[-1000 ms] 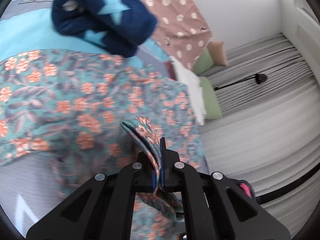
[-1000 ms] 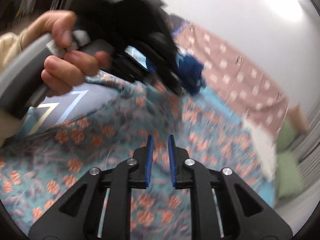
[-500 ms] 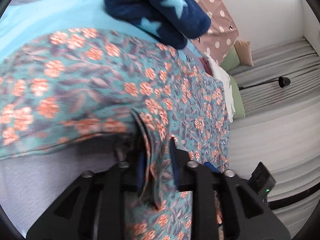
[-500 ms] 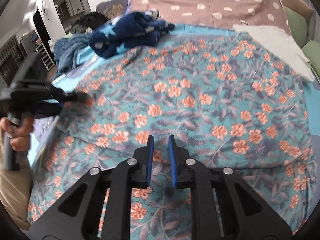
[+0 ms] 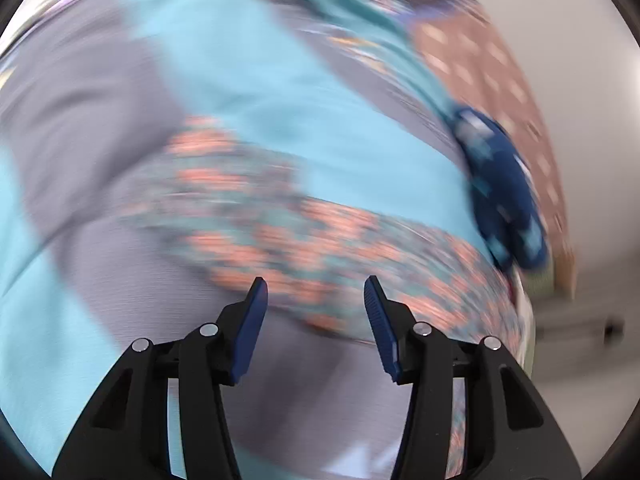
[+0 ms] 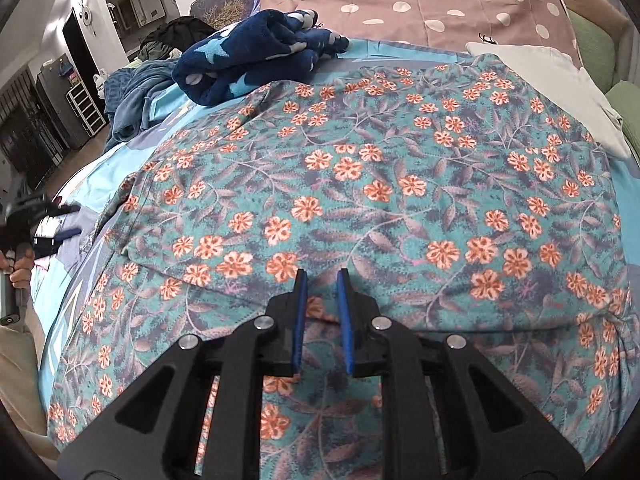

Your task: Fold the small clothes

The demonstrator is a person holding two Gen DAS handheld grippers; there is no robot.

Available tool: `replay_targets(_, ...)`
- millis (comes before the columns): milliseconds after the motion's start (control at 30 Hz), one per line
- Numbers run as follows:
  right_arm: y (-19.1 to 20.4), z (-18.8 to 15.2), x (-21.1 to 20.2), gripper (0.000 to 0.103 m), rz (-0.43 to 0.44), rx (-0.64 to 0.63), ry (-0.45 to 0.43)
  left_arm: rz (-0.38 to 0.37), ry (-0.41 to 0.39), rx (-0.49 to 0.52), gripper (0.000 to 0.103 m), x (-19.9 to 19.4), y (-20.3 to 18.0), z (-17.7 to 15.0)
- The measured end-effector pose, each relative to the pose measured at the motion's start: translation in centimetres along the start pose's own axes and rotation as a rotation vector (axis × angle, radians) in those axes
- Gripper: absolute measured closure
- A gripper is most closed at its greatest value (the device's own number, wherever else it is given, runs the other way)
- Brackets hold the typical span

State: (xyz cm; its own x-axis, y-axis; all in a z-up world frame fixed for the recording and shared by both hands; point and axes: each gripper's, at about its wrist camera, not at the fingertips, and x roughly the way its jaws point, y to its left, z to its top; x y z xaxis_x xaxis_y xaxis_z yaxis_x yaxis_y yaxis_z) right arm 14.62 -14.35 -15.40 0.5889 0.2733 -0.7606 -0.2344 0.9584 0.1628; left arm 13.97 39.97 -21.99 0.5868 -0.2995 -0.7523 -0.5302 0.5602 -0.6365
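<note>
A teal garment with orange flowers lies spread on the bed, one layer folded over another, its fold edge running across in front of my right gripper. My right gripper hovers just over the near part of the cloth with its jaws a little apart and nothing between them. My left gripper is wide open and empty, off the left edge of the garment; that view is motion-blurred. The left gripper also shows at the far left of the right wrist view.
A dark blue star-print fleece lies bunched at the far left of the bed. The bedsheet is light blue and grey. A brown dotted cover, a white cloth and green cushions lie beyond.
My left gripper has let go of the floral cloth's edge, opened wide and swung away to the left. My right gripper has stayed over the cloth.
</note>
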Motion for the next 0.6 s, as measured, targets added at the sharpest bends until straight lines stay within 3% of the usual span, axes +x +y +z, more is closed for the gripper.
replay_targets(167, 0.0, 0.0, 0.0, 0.087, -0.001, 0.0, 0.0, -0.046, 0.019, -0.189, 0.052, 0.2, 5.9, 0.5)
replay_targets(367, 0.0, 0.0, 0.0, 0.087, -0.002, 0.0, 0.0, -0.168, 0.001, -0.344, 0.052, 2.0, 8.5, 0.9)
replay_targets(600, -0.1, 0.1, 0.1, 0.085, 0.003, 0.01, -0.002, -0.25, -0.036, -0.401, 0.053, 3.6, 8.7, 3.3)
